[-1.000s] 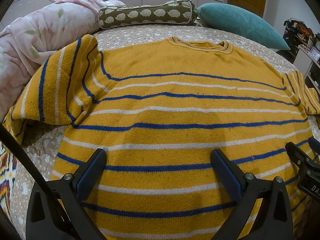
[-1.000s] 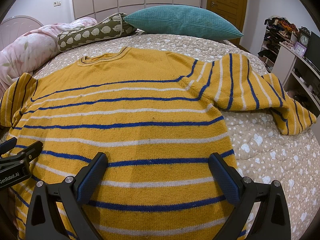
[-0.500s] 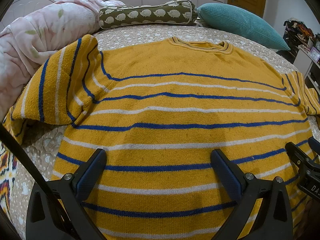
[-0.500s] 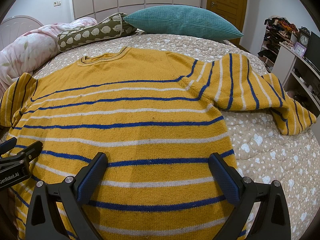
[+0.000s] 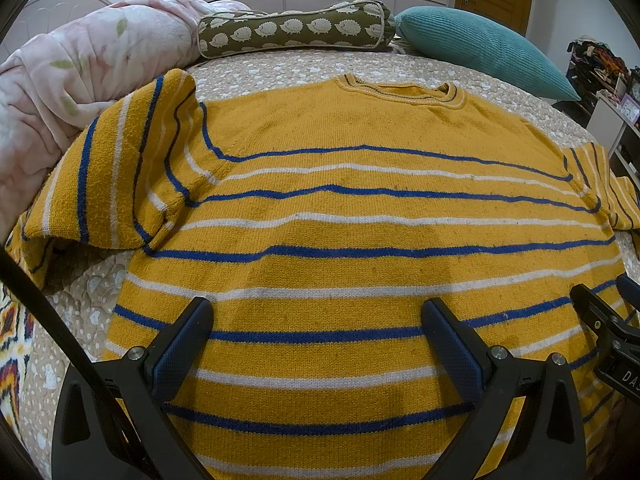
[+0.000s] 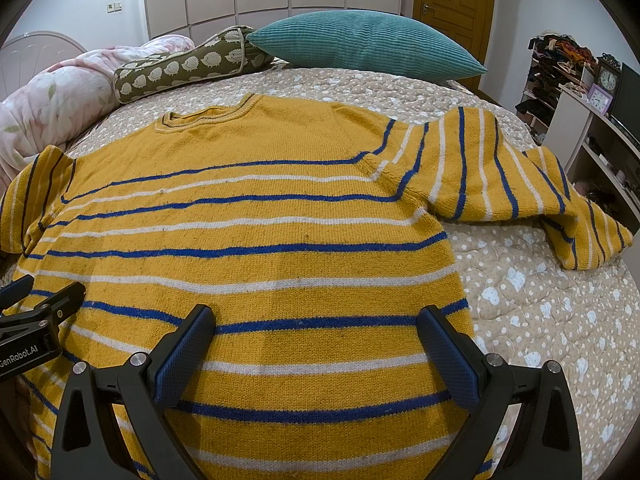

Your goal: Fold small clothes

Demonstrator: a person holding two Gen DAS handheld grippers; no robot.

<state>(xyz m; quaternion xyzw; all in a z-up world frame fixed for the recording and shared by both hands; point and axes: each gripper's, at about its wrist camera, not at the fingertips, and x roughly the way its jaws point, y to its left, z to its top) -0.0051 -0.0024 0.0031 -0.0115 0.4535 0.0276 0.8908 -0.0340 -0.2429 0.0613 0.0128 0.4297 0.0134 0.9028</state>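
**Both claws wide over a flat sweater, nothing moved**

The left claw (image 5: 316,344) hangs released, its blue pads spread wide above the lower body of the sweater (image 5: 360,200), gripping nothing. The right claw (image 6: 314,342) is likewise released, pads apart over the same lower body, nearer the sweater's right edge. Each claw shows at the margin of the other's view, so they sit side by side near the hem.

The sweater lies face up and flat on the bed (image 6: 540,320), collar (image 5: 400,90) pointing away toward the pillow (image 6: 360,44) and bolster (image 5: 292,30). Its left sleeve (image 5: 112,172) rides up against the pink duvet (image 5: 80,60); its right sleeve (image 6: 500,172) trails off toward the bed's edge.

Over the last second nothing has shifted: claws and cloth sit just as they were. I judge that folding has not begun, and a sleeve is the likely first grab.
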